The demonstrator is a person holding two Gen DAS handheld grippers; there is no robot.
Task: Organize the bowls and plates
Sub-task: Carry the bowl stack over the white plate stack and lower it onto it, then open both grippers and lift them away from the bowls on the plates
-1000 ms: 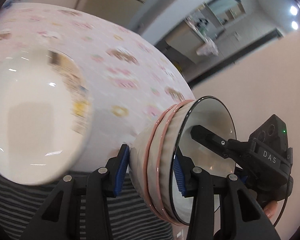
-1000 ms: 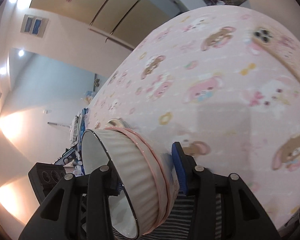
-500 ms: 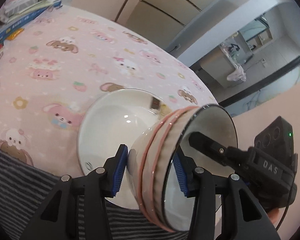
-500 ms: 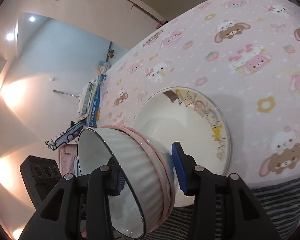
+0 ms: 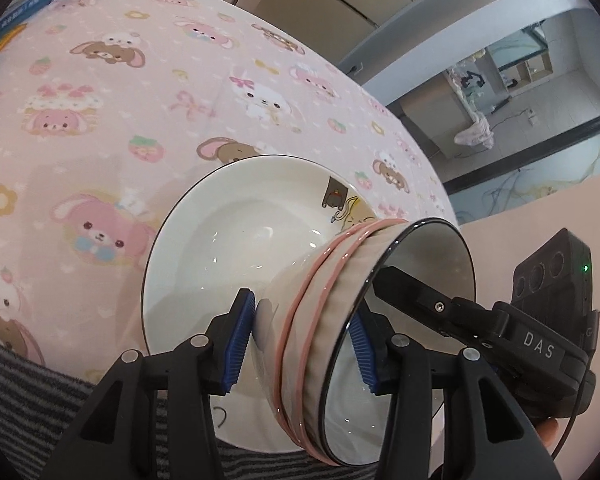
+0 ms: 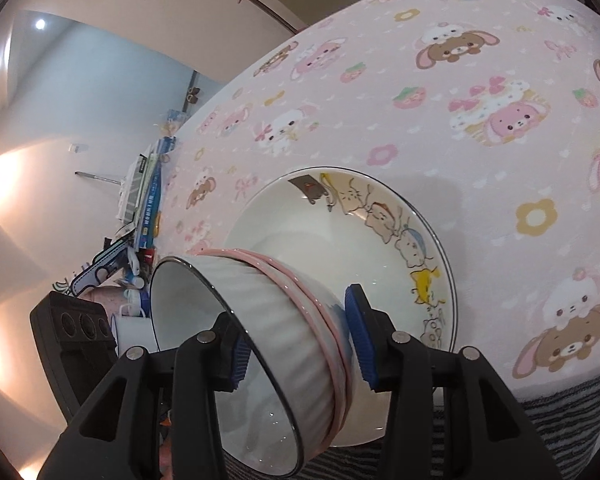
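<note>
Over plate (image 5: 188, 248): bowl stack (image 5: 324, 320) tipped sideways, clamped between left gripper (image 5: 300, 344) and right gripper (image 6: 296, 344), plate directly beneath.

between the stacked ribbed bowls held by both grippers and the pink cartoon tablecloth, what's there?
A wide white plate with cartoon animals on its rim lies on the pink tablecloth under the stack of ribbed bowls. Clearest in the right wrist view.
</note>
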